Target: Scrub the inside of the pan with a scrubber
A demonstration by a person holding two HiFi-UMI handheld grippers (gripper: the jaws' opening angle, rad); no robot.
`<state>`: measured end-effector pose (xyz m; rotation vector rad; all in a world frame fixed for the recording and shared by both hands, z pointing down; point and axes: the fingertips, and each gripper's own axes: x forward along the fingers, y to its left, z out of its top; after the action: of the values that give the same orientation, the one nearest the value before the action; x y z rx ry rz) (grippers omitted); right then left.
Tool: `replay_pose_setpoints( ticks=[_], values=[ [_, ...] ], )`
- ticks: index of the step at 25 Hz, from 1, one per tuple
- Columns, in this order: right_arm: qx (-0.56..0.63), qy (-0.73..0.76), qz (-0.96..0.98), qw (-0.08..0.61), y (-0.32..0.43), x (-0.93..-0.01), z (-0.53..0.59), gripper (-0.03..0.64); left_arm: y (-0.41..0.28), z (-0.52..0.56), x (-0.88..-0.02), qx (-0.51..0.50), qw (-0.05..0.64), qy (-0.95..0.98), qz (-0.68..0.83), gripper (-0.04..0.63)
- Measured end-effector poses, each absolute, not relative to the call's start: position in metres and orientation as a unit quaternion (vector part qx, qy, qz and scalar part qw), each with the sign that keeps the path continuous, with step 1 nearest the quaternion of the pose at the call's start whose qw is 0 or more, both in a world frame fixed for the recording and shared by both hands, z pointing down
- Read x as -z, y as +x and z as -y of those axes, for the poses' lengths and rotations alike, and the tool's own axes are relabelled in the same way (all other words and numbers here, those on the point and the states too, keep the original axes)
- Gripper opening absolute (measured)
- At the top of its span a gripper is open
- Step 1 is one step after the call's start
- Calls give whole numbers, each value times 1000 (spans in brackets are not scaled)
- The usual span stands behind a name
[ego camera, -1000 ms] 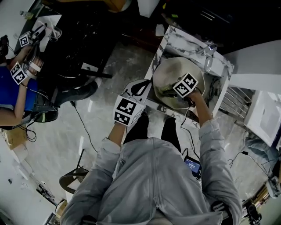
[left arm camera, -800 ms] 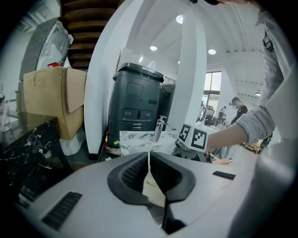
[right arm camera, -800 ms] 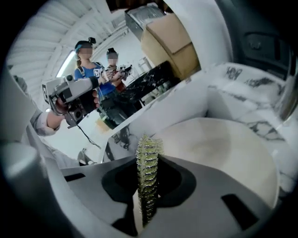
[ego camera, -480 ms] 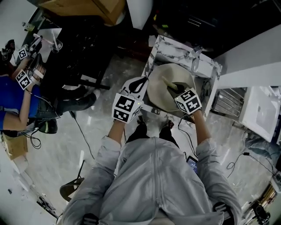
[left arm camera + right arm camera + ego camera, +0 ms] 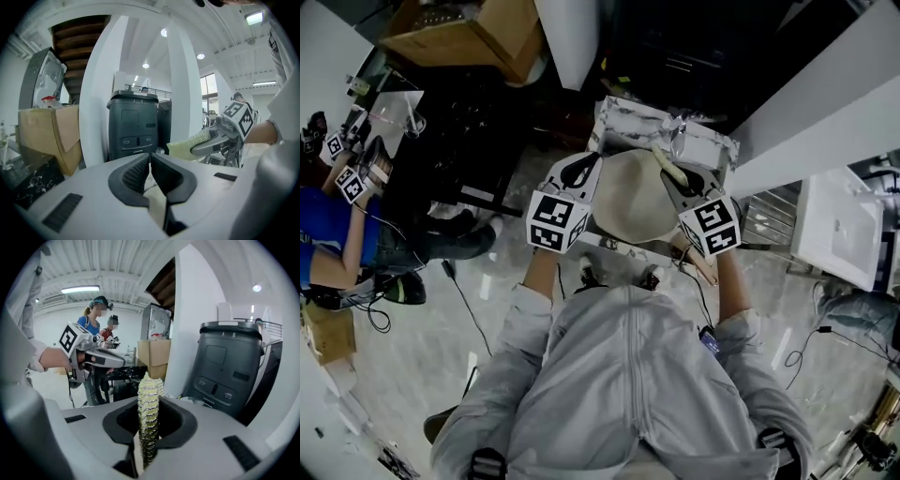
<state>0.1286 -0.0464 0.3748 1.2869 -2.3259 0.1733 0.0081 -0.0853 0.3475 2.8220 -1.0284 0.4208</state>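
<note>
While the right gripper (image 5: 149, 405) jaws clench the scrubber (image 5: 150, 389), the left gripper (image 5: 151, 161) jaws sit pressed together.
Scrubber: yellow-green mesh, silvery threads, upright between right jaws. Pale round pan (image 5: 630, 202) on marble bench (image 5: 623, 117), between both grippers' jaws.

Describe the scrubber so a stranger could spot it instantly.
Start at the marble counter ahead of the person and the pale round pan there. Over the pan's right edge, the right gripper pinches the scrubber: a thin yellow-green mesh strip, the only knobbly greenish thing nearby.

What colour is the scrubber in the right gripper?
Pale yellow-green mesh scrubber, clearest in right gripper view.
</note>
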Motion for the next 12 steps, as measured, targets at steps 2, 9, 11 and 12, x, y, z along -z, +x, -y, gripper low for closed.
replay_pose_setpoints(
  ticks=[2,9,11,12],
  values=[
    [-45,491,840,225,143,-350,45,84,16,86,-333,-133,39,932,336,31],
    [10,556,807,196,184,-274,33,84,40,87,-274,-112,-29,940,321,31],
    [20,570,799,189,192,-257,29,84,44,88,-258,-104,-46,941,318,31],
    [24,577,795,185,196,-249,27,84,46,88,-251,-100,-54,942,316,31]
  ],
)
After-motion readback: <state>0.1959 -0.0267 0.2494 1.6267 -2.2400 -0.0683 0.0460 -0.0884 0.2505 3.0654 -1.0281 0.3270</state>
